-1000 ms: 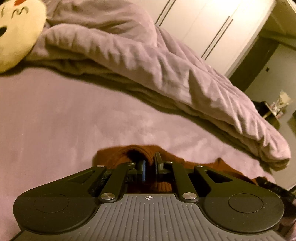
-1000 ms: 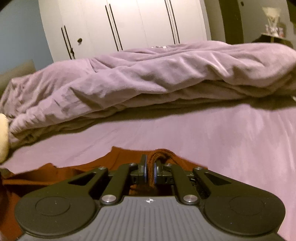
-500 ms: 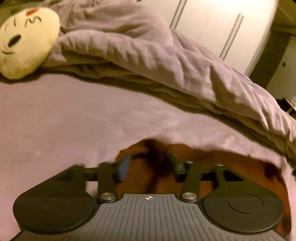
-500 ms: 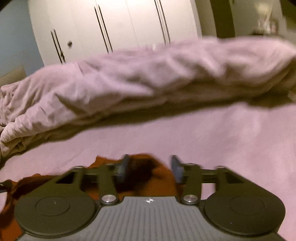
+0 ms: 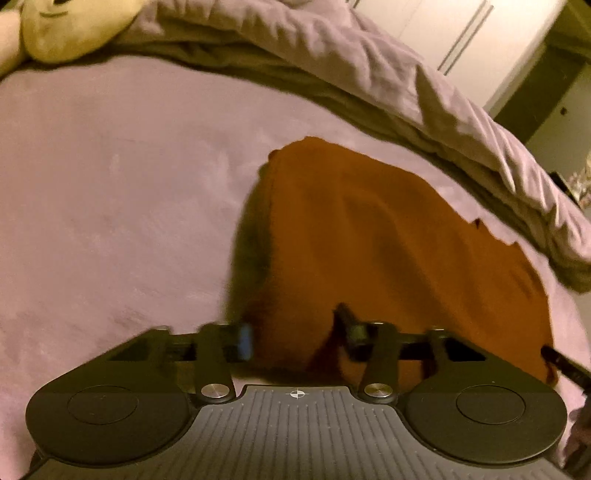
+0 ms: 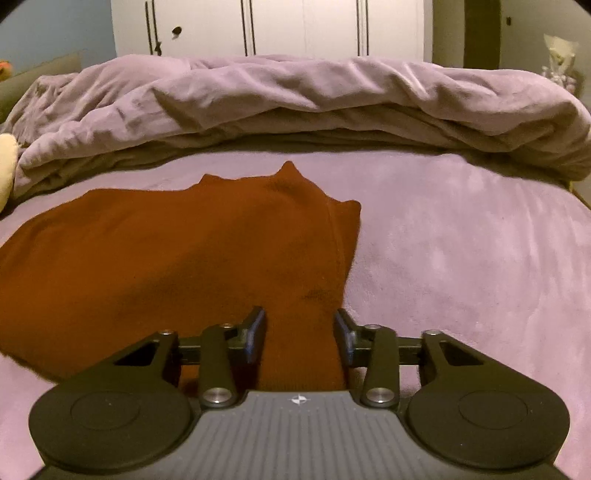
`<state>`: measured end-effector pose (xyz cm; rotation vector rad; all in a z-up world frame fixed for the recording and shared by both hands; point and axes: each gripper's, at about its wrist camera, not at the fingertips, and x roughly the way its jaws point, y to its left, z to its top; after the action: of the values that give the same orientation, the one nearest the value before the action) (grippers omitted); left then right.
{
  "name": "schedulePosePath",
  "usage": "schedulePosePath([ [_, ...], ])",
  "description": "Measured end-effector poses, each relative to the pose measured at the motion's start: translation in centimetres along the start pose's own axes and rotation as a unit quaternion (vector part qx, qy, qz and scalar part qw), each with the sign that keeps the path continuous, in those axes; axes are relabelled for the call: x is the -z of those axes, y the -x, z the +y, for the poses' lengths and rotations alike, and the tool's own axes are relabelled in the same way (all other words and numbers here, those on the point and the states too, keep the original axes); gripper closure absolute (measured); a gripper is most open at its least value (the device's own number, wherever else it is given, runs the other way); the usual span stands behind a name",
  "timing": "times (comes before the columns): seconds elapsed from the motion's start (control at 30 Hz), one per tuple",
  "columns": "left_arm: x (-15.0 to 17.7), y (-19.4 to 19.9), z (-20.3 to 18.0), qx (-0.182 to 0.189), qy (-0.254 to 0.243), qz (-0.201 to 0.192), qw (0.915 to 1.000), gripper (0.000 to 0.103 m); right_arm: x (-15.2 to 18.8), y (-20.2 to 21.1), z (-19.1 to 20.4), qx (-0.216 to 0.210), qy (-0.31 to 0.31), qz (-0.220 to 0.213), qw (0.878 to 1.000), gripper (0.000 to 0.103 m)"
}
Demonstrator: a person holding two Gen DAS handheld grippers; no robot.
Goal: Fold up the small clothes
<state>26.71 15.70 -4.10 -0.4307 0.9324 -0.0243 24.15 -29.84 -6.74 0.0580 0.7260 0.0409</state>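
Note:
A rust-brown garment (image 5: 388, 240) lies spread on the purple bed sheet (image 5: 110, 203); it also shows in the right wrist view (image 6: 166, 258). My left gripper (image 5: 295, 334) is open, above the garment's near left edge, with cloth showing between the spread fingers. My right gripper (image 6: 300, 334) is open over the garment's near right edge, and its jaws stand apart on either side of a fold of cloth. Neither gripper holds the cloth.
A bunched purple duvet (image 6: 295, 99) lies across the far side of the bed, also in the left wrist view (image 5: 369, 74). A cream plush toy (image 5: 70, 26) sits at the far left. White wardrobe doors (image 6: 277, 26) stand behind.
Both grippers were shut on the garment's edge a second ago; both have opened and pulled back and up. The garment now lies spread on the sheet.

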Motion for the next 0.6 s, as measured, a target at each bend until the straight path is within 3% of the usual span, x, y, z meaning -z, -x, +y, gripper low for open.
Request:
schedulePosePath([
  [0.03,-0.1,0.3,0.0,-0.004,-0.003,-0.001,1.0000,0.074,-0.2,0.3,0.2,0.009,0.002,-0.005,1.000,0.091],
  [0.07,-0.3,0.7,-0.2,-0.004,-0.010,-0.004,0.9999,0.076,-0.4,0.9,0.6,0.023,0.007,-0.013,1.000,0.096],
  [0.27,0.0,2.7,-0.1,0.004,-0.029,-0.025,0.9992,0.080,-0.6,2.3,0.1,0.030,0.007,-0.025,0.999,0.101],
  [0.33,0.3,1.9,0.1,-0.014,-0.036,-0.019,0.9991,0.079,-0.6,2.5,0.0,0.035,0.004,-0.029,0.999,0.101],
  [0.4,0.7,0.4,0.2,-0.050,-0.052,-0.005,0.9973,0.071,-0.7,2.1,-0.2,0.044,0.004,-0.024,0.999,0.101],
  [0.43,0.8,0.1,0.4,-0.064,-0.047,-0.002,0.9969,0.062,-0.7,1.7,-0.2,0.055,0.005,-0.015,0.998,0.101],
  [0.53,0.4,1.3,1.1,-0.073,0.000,-0.009,0.9973,0.044,-0.6,-0.2,-0.8,0.109,-0.002,0.047,0.993,0.100],
  [0.6,0.5,2.5,1.4,-0.076,0.007,-0.014,0.9970,0.042,-0.5,0.7,-1.6,0.099,-0.031,0.038,0.994,0.100],
])
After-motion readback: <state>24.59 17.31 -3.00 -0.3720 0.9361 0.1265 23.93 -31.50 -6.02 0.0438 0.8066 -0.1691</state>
